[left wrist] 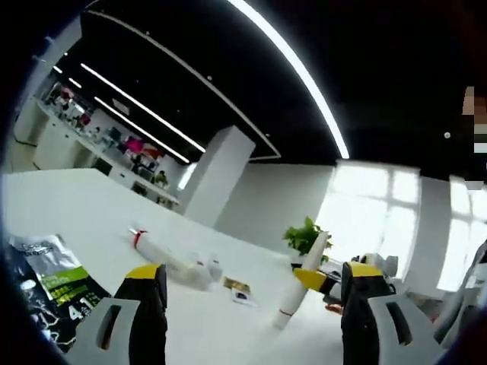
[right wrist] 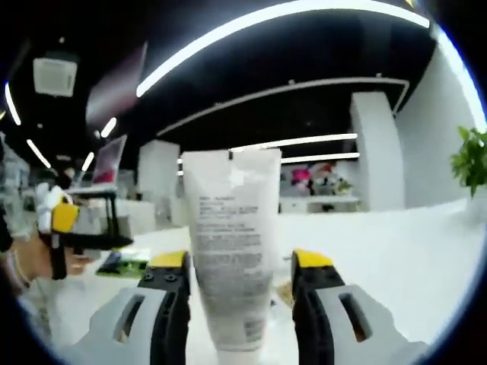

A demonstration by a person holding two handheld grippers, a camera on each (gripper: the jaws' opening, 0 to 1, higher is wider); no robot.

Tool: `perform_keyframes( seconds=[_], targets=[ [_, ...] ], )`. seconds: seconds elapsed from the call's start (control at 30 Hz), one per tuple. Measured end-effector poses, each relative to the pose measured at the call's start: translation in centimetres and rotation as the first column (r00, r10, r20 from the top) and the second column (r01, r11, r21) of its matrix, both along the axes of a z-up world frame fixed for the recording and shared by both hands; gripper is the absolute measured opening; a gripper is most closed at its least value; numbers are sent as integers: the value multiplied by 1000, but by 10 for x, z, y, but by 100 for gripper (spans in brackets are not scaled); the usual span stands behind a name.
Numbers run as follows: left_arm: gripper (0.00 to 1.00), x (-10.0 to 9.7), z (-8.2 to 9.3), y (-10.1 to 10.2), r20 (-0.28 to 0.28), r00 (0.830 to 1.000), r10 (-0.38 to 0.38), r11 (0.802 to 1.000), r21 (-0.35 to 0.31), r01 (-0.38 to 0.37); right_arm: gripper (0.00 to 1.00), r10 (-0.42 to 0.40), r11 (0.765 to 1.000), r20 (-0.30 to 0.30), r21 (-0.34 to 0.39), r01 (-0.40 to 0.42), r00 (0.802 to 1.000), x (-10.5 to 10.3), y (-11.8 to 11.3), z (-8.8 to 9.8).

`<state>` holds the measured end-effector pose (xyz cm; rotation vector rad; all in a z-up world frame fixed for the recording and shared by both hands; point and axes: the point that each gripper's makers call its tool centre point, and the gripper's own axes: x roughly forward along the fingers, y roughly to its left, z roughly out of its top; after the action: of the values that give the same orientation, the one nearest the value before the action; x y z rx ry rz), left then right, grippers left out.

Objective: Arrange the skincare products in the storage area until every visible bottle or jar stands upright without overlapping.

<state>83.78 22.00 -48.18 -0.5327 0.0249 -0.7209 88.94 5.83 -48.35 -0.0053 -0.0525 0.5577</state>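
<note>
In the right gripper view, the right gripper point(right wrist: 242, 283) has a white squeeze tube point(right wrist: 230, 243) standing between its two yellow-tipped jaws, crimped end up and cap end down toward the bottom of the view, its back panel of small print facing the camera. Both jaws stand just beside the tube's sides; whether they press it or merely flank it cannot be told from this angle. To the left in that view, the left gripper point(right wrist: 76, 228) hangs above the white table point(right wrist: 396, 243), a hand point(right wrist: 19, 266) behind it, with a dark green packet point(right wrist: 125, 262) lying on the table below it.

In the left gripper view, the left gripper point(left wrist: 255, 285) has its jaws spread wide apart with nothing between them. Past them on the white table point(left wrist: 84, 205), the same white squeeze tube point(left wrist: 299, 283) stands tilted, red-banded cap on the tabletop, with a yellow-tipped jaw of the right gripper point(left wrist: 316, 280) at its side. A second white tube with a red cap point(left wrist: 163, 255) lies flat on the table, well apart from the standing one. A small gold-and-white sachet point(left wrist: 240, 289) lies between the two (its print is too small to read). The dark green packet point(left wrist: 53, 293) lies at the near left corner. A potted green plant point(left wrist: 306, 237) stands at the table's far edge.
</note>
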Motion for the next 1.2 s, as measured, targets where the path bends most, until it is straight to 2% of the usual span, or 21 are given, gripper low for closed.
perform_keyframes(
  seconds=[0.1,0.2,0.27,0.3,0.4,0.47,0.53,0.6,0.67,0.77,0.97,1.2],
  targets=[
    [96,1,-2,3,2,1000,28,1000,10,-28,54,-6,999,-72,-49,3,997,-3,-6,-21],
    [96,2,-4,7,-4,998,57,998,11,-57,57,2,998,-110,-55,-9,994,-6,-7,-33],
    [97,4,-5,11,-6,996,95,995,17,-94,53,14,998,-127,-56,-22,992,-8,-8,-39],
    [97,5,-7,16,0,991,134,990,44,-133,51,37,997,-157,-68,-48,987,-10,-7,-47],
    [97,4,-9,20,9,985,172,982,79,-172,51,37,995,-185,-80,-52,982,-8,-8,-55],
    [96,4,-10,20,10,983,183,979,90,-183,50,38,995,-201,-84,-56,979,-7,-9,-59],
    [96,3,-12,22,7,982,187,978,92,-187,43,49,993,-220,-91,-71,974,-8,-8,-62],
    [95,4,-15,22,-10,984,180,981,76,-179,37,63,989,-277,-113,-97,959,-10,-8,-70],
    [93,3,-16,22,-24,985,172,983,64,-170,35,94,992,-298,-56,-115,950,-10,-5,-69],
    [92,3,-15,22,-22,984,176,983,61,-174,29,107,991,-310,-44,-126,945,-10,-5,-69],
    [92,3,-15,23,-16,983,184,981,69,-182,29,75,993,-306,-67,-100,949,-5,-13,-68],
    [91,4,-25,23,-36,982,187,979,86,-184,29,32,995,-305,-76,-58,952,9,-31,-69]
  ],
)
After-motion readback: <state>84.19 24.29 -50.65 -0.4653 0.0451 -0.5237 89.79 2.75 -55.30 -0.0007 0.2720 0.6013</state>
